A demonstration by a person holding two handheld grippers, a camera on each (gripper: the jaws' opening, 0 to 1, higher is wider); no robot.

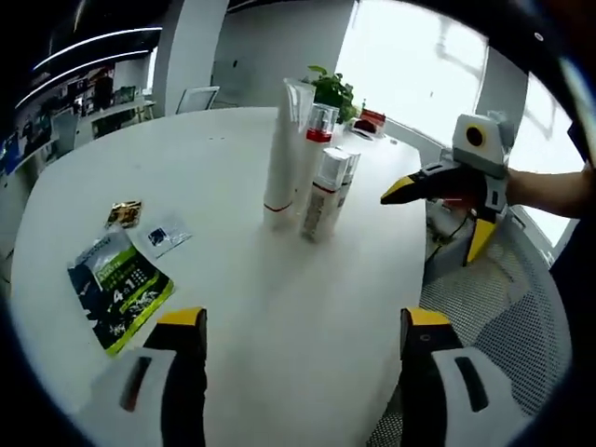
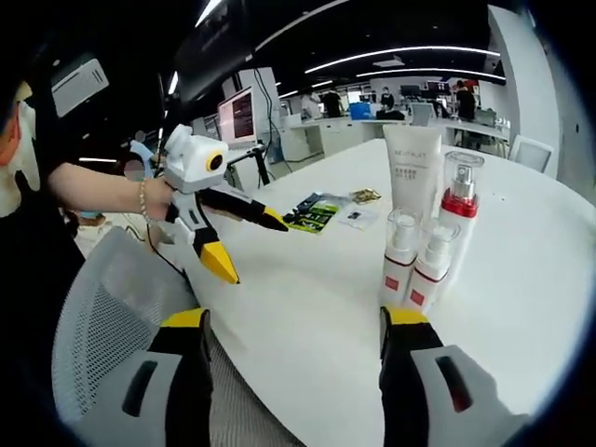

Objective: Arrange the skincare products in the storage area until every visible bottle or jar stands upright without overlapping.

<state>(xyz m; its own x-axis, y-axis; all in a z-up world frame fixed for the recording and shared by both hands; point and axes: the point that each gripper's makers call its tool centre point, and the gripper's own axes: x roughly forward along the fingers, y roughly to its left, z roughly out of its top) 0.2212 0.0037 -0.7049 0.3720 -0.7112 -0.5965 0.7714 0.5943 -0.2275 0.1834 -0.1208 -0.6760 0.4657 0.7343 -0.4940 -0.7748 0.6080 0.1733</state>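
the skincare products stand upright in a tight cluster on the white table (image 1: 233,186): a tall white tube (image 1: 281,149), a clear bottle with a red collar (image 1: 317,149), and two small pump bottles (image 1: 326,196) just beside each other in front, none overlapping. in the right gripper view the tube (image 2: 412,177) is behind, the red-collared bottle (image 2: 460,209) to its right, the pump bottles (image 2: 417,261) nearest. left gripper (image 1: 303,326) hangs empty, jaws spread, near the table edge. right gripper (image 2: 293,326) likewise spread and empty, the pump bottles just beyond its right jaw. a green packet (image 1: 119,289) and two small sachets (image 1: 149,228) lie apart from the cluster. a mesh chair (image 2: 112,307) sits by the table.
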